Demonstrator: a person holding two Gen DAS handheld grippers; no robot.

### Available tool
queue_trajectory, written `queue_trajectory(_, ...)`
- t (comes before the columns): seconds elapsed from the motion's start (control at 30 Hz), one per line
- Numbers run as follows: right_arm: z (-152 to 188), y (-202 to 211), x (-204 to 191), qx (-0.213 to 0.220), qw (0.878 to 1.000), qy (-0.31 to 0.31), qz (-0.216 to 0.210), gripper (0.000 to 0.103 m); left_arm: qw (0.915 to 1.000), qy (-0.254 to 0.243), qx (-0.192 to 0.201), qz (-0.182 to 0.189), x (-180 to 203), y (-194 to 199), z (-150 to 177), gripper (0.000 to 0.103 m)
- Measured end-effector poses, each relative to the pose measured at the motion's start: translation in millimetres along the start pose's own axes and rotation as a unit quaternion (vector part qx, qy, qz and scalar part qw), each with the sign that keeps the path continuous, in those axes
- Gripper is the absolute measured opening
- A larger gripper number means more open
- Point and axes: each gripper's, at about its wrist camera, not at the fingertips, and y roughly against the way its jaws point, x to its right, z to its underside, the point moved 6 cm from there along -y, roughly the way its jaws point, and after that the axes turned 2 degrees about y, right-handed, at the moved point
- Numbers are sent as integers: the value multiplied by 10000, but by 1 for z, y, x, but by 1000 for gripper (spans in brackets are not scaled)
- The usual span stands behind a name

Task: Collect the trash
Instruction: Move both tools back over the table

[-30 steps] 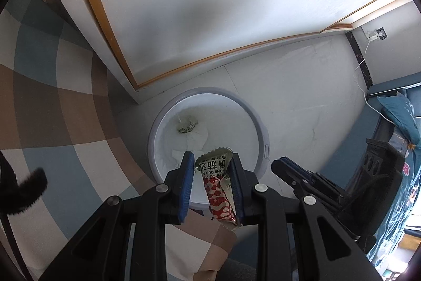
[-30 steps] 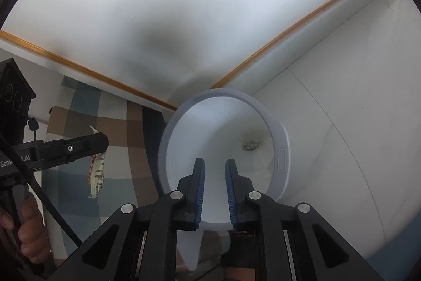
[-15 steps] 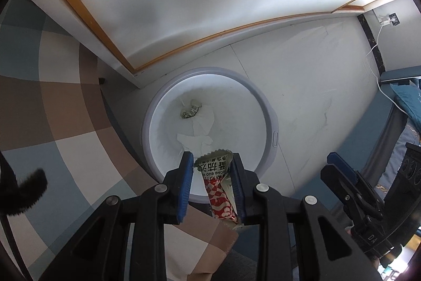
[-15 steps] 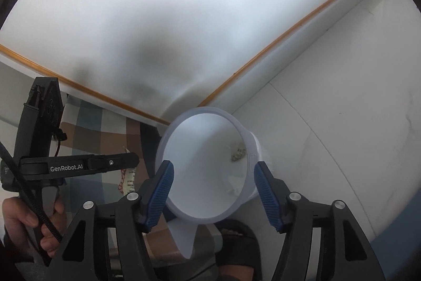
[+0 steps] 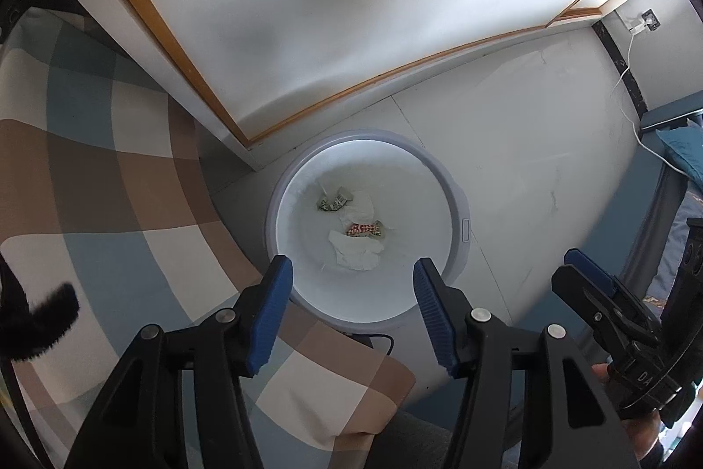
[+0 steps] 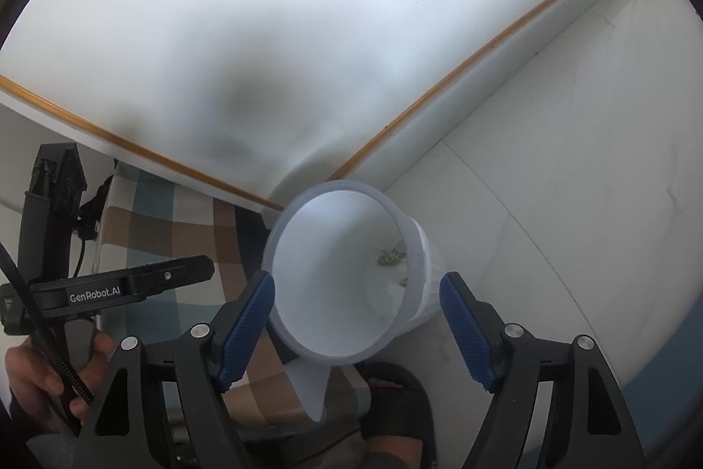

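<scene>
A round white trash bin (image 5: 459, 223) stands on the pale floor by the wall. At its bottom lie a red-and-white snack wrapper (image 5: 364, 228), white crumpled tissue (image 5: 356, 251) and a small greenish scrap (image 5: 334, 201). My left gripper (image 5: 349, 308) points straight down over the bin, its jaws opening with nothing between them. My right gripper (image 6: 356, 326) hovers above the bin (image 6: 281, 249) from the other side, its jaws also opening and empty. It shows in the left wrist view at the right (image 5: 610, 293). The left gripper's body (image 6: 123, 284) shows in the right wrist view.
A checked brown, blue and cream cloth (image 5: 101, 179) hangs over a surface left of the bin. A white wall with a wooden trim (image 5: 395, 73) runs behind. A person's sandalled foot (image 6: 395, 416) stands near the bin. A blue sofa or bedding (image 5: 676, 161) lies at the right.
The left gripper opened and the snack wrapper fell from it into the bin. The right gripper opened wide and rose a little above the bin.
</scene>
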Motion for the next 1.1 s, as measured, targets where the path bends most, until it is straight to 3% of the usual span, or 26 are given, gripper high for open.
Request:
queue_trajectory(0.1, 0, 7, -6, 49, 9999, 96, 0, 82, 9998, -55, 187, -58, 0, 13, 4, 54)
queue_trajectory(0.2, 0, 14, -11, 78, 9998, 191, 10, 83, 9994, -39, 287, -175, -4, 23, 6, 65)
queue_trajectory(0.47, 3, 38, -32, 216, 9990, 398, -19, 87, 9963, 85, 826, -229, -14, 57, 17, 71)
queue_trajectory(0.77, 9, 70, -58, 452, 9971, 615, 5, 89, 9873, 245, 1491, -483, -31, 99, 32, 72)
queue_trajectory(1.1, 16, 109, -114, 770, 9905, 1140, -34, 91, 9745, 527, 2152, -362, -56, 149, 59, 79)
